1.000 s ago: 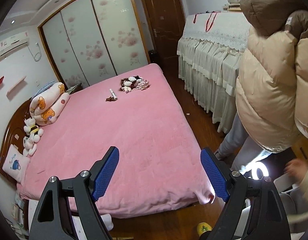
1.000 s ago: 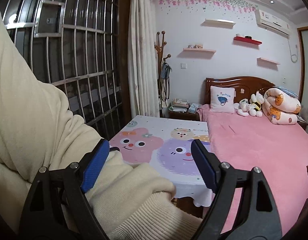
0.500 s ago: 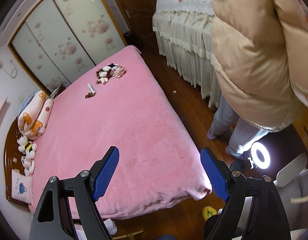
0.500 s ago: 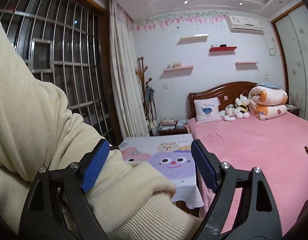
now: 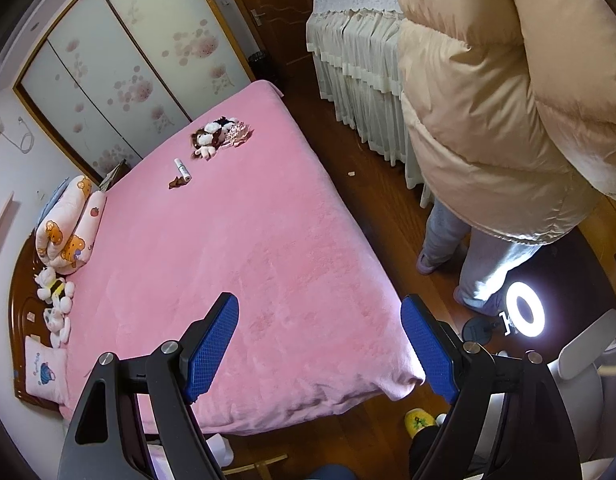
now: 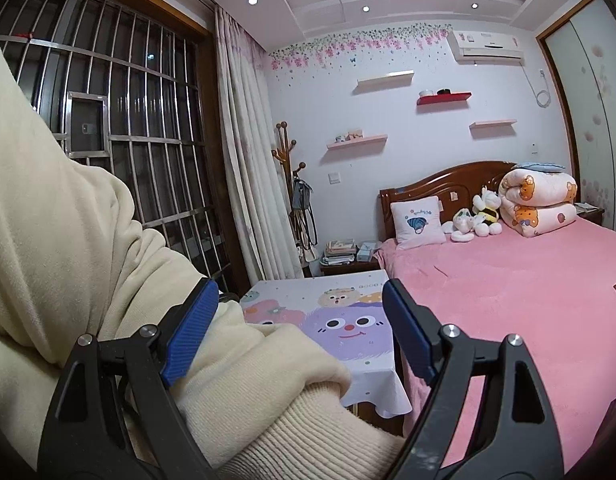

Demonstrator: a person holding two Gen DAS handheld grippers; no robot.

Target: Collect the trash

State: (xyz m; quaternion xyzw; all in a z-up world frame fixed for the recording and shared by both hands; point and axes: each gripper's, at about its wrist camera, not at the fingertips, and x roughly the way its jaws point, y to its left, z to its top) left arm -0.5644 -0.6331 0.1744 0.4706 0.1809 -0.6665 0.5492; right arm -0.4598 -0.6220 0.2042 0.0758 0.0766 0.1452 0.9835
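"good" on cartoon tablecloth (image 6: pixel 348 320)

Left wrist view: looks steeply down from above the foot corner of the pink plush-covered bed (image 5: pixel 243 248); faces toward the sliding wardrobe doors (image 5: pixel 119 60); bed close below
Right wrist view: nearly level, beside the cartoon-printed tabletop (image 6: pixel 328 312); faces the brown wooden headboard (image 6: pixel 448 180); a cream knitted sleeve (image 6: pixel 107 300) fills the left
Shared: bed, headboard, rolled bear-print quilt (image 5: pixel 67 228)
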